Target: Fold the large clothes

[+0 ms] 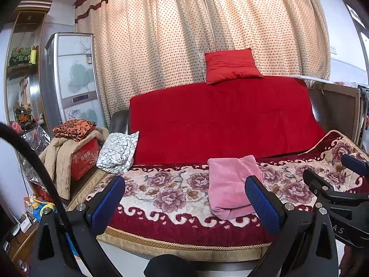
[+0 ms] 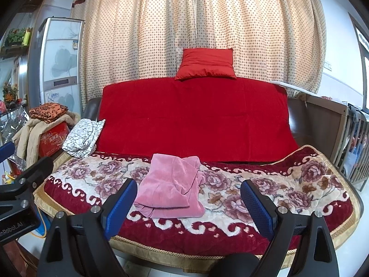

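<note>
A pink fleece garment point(image 1: 230, 184) lies folded into a compact bundle on the flowered sofa cover point(image 1: 161, 196); it also shows in the right wrist view point(image 2: 170, 187), with a loose flap on its right side. My left gripper point(image 1: 186, 203) is open and empty, held in front of the sofa's edge, apart from the garment. My right gripper point(image 2: 189, 205) is open and empty, also short of the garment. The right gripper shows at the right of the left wrist view point(image 1: 334, 184), and the left gripper at the left of the right wrist view point(image 2: 20, 180).
A red blanket point(image 2: 196, 117) covers the sofa back, with a red pillow point(image 2: 206, 63) on top. A white patterned cloth point(image 2: 84, 138) lies at the sofa's left end. A red box point(image 1: 84, 161) with piled clothes stands left. A wooden railing point(image 2: 352, 143) stands right.
</note>
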Action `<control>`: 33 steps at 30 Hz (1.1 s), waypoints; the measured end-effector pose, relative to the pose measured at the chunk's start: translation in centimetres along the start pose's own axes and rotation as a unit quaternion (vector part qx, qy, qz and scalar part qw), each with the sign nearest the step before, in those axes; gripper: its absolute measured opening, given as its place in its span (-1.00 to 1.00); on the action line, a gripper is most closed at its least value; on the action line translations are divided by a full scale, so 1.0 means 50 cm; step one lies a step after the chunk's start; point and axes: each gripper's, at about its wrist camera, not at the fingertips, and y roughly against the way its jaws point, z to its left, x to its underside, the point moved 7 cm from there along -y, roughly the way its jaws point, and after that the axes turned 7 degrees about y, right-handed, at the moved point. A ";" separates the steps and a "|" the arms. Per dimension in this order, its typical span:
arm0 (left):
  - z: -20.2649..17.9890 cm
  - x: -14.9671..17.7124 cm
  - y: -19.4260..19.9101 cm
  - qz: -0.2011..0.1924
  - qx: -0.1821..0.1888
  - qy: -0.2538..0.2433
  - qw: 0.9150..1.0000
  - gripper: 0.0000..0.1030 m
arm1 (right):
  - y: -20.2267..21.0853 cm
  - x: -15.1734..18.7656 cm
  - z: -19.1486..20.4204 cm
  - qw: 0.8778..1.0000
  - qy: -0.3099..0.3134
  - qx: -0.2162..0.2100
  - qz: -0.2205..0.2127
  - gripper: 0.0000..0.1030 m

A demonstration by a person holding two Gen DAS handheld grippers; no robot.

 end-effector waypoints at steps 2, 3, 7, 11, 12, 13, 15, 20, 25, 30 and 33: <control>0.000 0.003 -0.004 0.003 0.001 0.001 1.000 1.00 | -0.003 0.002 0.002 1.000 0.001 0.000 0.002 0.81; 0.000 0.005 -0.006 0.004 0.000 0.001 1.000 1.00 | -0.005 0.002 0.002 1.000 0.001 0.000 0.003 0.81; 0.002 0.009 -0.010 0.009 0.001 0.001 1.000 1.00 | -0.008 0.006 0.007 1.000 0.002 0.001 0.007 0.81; 0.005 0.008 -0.004 0.005 0.000 0.003 1.000 1.00 | -0.004 0.006 0.013 1.000 0.007 0.001 0.007 0.81; 0.006 0.007 -0.003 0.004 0.001 0.004 1.000 1.00 | -0.002 0.005 0.013 1.000 0.007 0.001 0.006 0.81; 0.007 0.007 -0.002 0.004 0.001 0.005 1.000 1.00 | -0.002 0.004 0.014 1.000 0.007 0.001 0.004 0.81; 0.008 0.007 -0.002 0.004 0.001 0.006 1.000 1.00 | -0.001 0.004 0.014 1.000 0.008 0.002 0.004 0.81; 0.010 0.009 -0.003 0.006 0.001 0.007 1.000 1.00 | -0.002 0.005 0.016 1.000 0.009 0.001 0.007 0.81; 0.010 0.010 -0.003 0.006 0.001 0.006 1.000 1.00 | -0.007 0.006 0.016 1.000 0.010 0.001 0.009 0.81; 0.010 0.012 -0.005 0.007 0.001 0.007 1.000 1.00 | -0.011 0.007 0.014 1.000 0.008 0.003 0.011 0.81; 0.011 0.016 -0.010 0.009 0.002 0.008 1.000 1.00 | -0.014 0.006 0.015 1.000 0.009 0.003 0.012 0.81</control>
